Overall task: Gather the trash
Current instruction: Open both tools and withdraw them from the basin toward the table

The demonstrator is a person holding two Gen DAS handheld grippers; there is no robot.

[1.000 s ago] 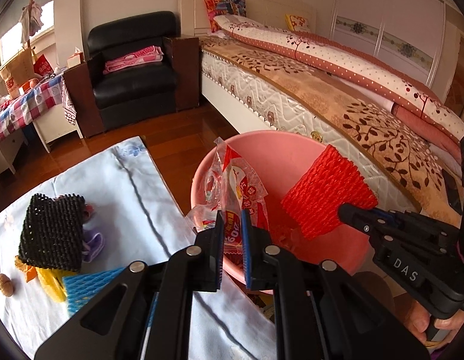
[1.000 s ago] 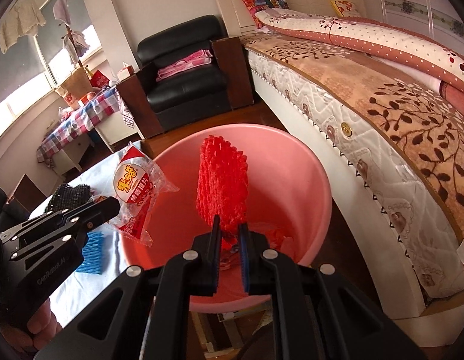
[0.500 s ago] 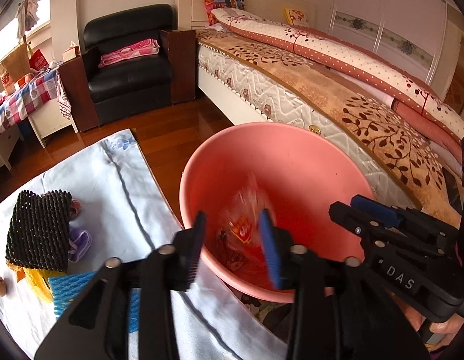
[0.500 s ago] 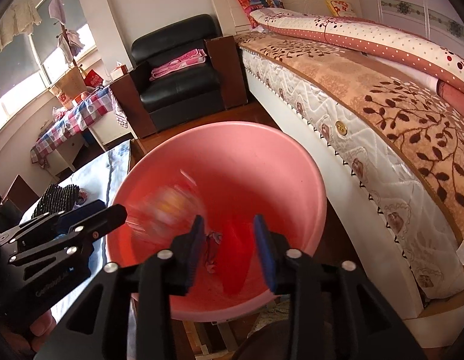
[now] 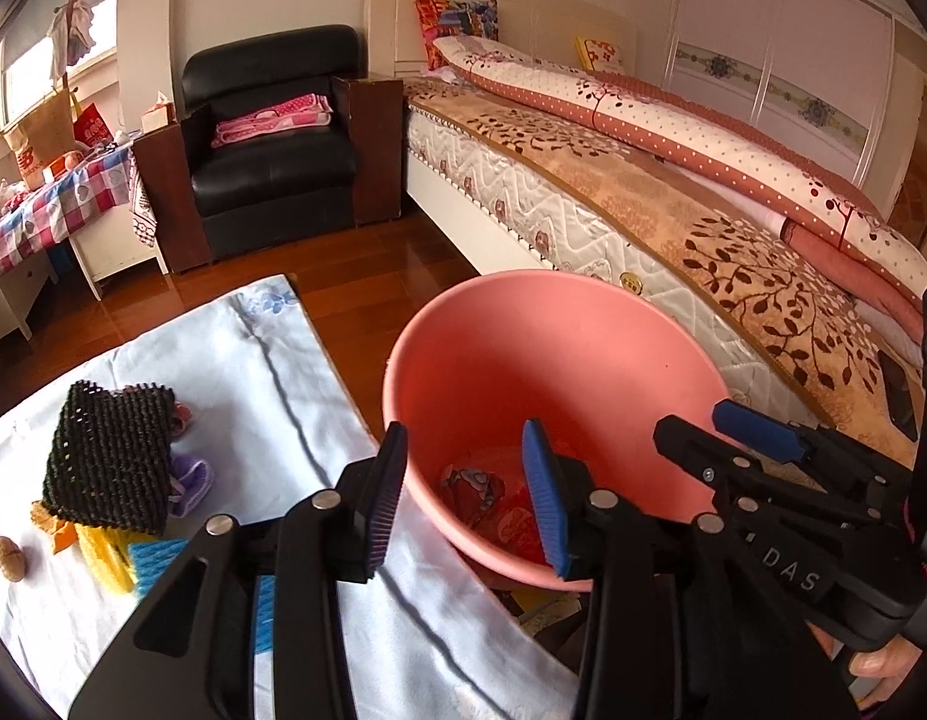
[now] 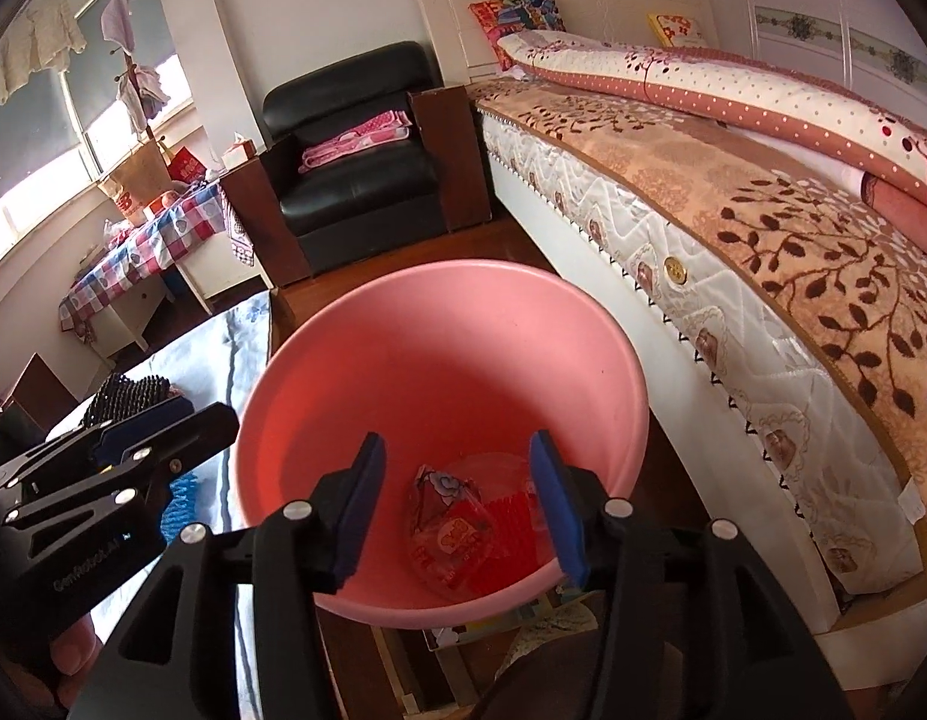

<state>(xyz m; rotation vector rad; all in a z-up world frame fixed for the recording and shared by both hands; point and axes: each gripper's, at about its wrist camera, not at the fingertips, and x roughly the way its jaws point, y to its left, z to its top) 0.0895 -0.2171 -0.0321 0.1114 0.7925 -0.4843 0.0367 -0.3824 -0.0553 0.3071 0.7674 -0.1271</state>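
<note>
Here, nearest the lens: left gripper (image 5: 463,498) with jaws spread wide, nothing between them, poised over the near rim of the pink basin (image 5: 613,324). Right gripper (image 6: 457,489) likewise spread and empty, above the basin's inside. In the basin bottom lie a clear snack wrapper (image 6: 451,534) with red print and a red foam net (image 6: 511,516) touching it; both partly hidden behind the blue finger pads, the print too small to read. Basin's base and what it stands on are cut off by the gripper bodies.

Left of the basin, a pale blue cloth (image 5: 235,372) carries the remaining trash: a black foam net (image 5: 109,462) lying atop yellow (image 5: 106,552) and blue (image 5: 148,561) nets, the blue one mostly covered by the gripper. A purple scrap (image 5: 193,477) is tucked beside it, kind unclear. A small brown object (image 5: 8,558) sits near the frame edge.

Beyond: bed (image 5: 673,198), black armchair (image 5: 271,144).
</note>
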